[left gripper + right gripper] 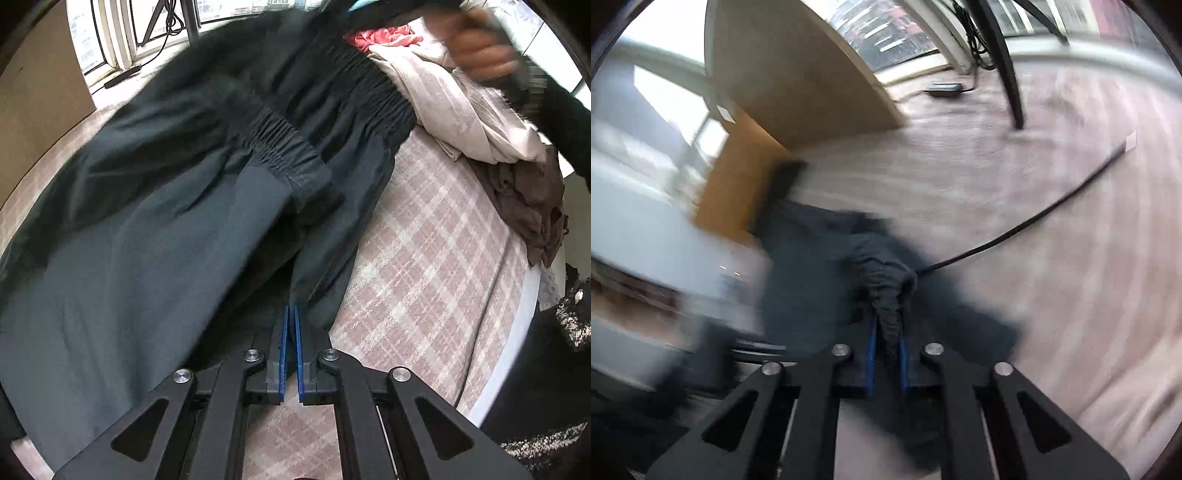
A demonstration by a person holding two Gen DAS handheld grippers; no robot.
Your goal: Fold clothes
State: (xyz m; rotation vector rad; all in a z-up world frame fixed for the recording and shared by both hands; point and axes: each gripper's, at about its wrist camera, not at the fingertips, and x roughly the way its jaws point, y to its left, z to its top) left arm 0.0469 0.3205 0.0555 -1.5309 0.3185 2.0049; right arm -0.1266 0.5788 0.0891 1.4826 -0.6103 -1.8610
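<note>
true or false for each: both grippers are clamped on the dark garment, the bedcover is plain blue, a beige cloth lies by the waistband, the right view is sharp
1. Both grippers are clamped on the dark grey elastic-waist garment. True: the left gripper and the right gripper each have their jaws closed on its fabric.
2. The bedcover is plain blue. False: the bedcover is a pink and white plaid.
3. A crumpled beige cloth lies beside the gathered waistband. True.
4. The right wrist view is sharp. False: it is heavily motion-blurred.
5. A black cable crosses the pinkish surface in the right wrist view. True.
</note>
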